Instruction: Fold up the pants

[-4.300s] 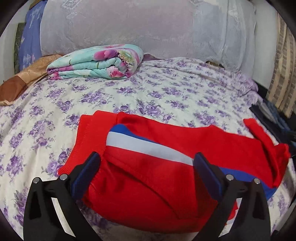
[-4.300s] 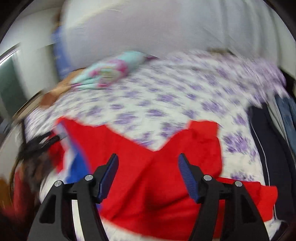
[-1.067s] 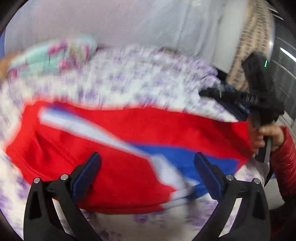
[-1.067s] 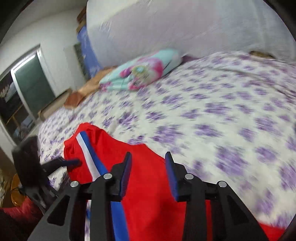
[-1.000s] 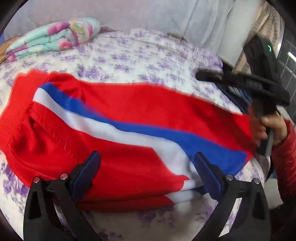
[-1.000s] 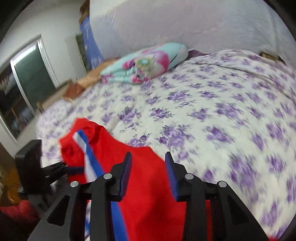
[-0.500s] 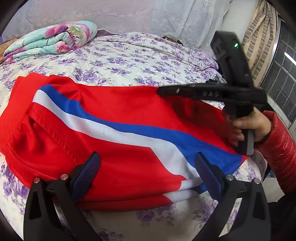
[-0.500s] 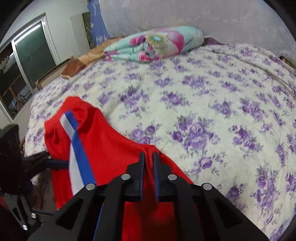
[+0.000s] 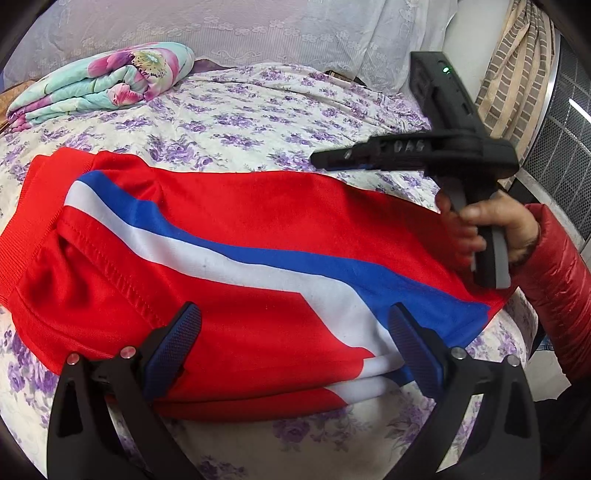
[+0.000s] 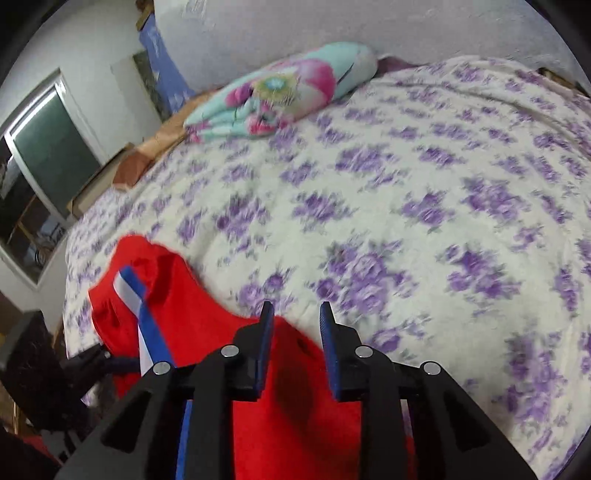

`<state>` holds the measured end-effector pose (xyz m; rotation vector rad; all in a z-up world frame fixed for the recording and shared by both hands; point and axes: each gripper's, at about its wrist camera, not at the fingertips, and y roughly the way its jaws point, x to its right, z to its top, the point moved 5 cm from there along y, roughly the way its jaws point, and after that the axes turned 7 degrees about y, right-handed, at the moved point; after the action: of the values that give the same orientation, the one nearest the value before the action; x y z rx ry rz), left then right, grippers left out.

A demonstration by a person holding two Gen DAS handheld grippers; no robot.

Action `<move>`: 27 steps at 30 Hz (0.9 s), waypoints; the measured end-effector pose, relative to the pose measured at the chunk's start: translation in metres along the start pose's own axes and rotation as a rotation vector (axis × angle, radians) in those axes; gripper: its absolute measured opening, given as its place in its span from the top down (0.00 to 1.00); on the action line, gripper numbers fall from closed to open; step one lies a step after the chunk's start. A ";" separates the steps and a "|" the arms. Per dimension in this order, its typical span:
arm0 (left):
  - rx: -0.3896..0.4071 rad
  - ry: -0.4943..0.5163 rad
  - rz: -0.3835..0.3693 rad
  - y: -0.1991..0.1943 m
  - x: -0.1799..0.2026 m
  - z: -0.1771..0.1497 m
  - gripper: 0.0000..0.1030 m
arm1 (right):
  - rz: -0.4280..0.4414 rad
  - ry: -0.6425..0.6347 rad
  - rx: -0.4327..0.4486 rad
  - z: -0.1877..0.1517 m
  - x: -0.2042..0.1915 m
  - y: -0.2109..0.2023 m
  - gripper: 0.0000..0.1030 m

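Note:
Red pants (image 9: 236, 236) with a blue and white side stripe lie folded lengthwise across the near side of the bed; they also show in the right wrist view (image 10: 229, 343). My left gripper (image 9: 291, 343) is wide open and empty, hovering over the pants' near edge. My right gripper (image 10: 295, 332) is partly open and empty, above the far edge of the pants. It shows from the side in the left wrist view (image 9: 332, 159), held in a hand with a red sleeve, over the right end of the pants.
The bed (image 9: 258, 110) has a white cover with purple flowers. A folded floral quilt (image 9: 99, 85) lies at the far left by the pillows (image 9: 229, 29). A brick-pattern curtain (image 9: 517, 66) hangs on the right. A window (image 10: 40, 162) is on the left wall.
My right gripper's jaws were shut together half a second ago and have opened part way; it has lifted a little. The left gripper has stayed open and still.

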<state>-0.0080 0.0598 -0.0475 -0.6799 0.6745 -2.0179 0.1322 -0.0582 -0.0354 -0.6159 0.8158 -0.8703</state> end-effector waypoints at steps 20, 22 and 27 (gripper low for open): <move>-0.001 -0.001 0.000 0.000 -0.001 0.000 0.04 | -0.158 -0.164 0.054 -0.010 -0.020 0.009 0.91; -0.004 0.002 0.004 0.001 0.000 0.000 0.04 | -0.177 -0.163 0.012 -0.014 -0.013 0.030 0.88; -0.009 0.005 0.007 0.000 0.001 -0.001 0.04 | -0.222 -0.137 0.091 -0.007 -0.012 0.008 0.76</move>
<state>-0.0087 0.0591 -0.0477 -0.6768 0.6890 -2.0115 0.1248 -0.0447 -0.0407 -0.6861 0.5878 -1.0489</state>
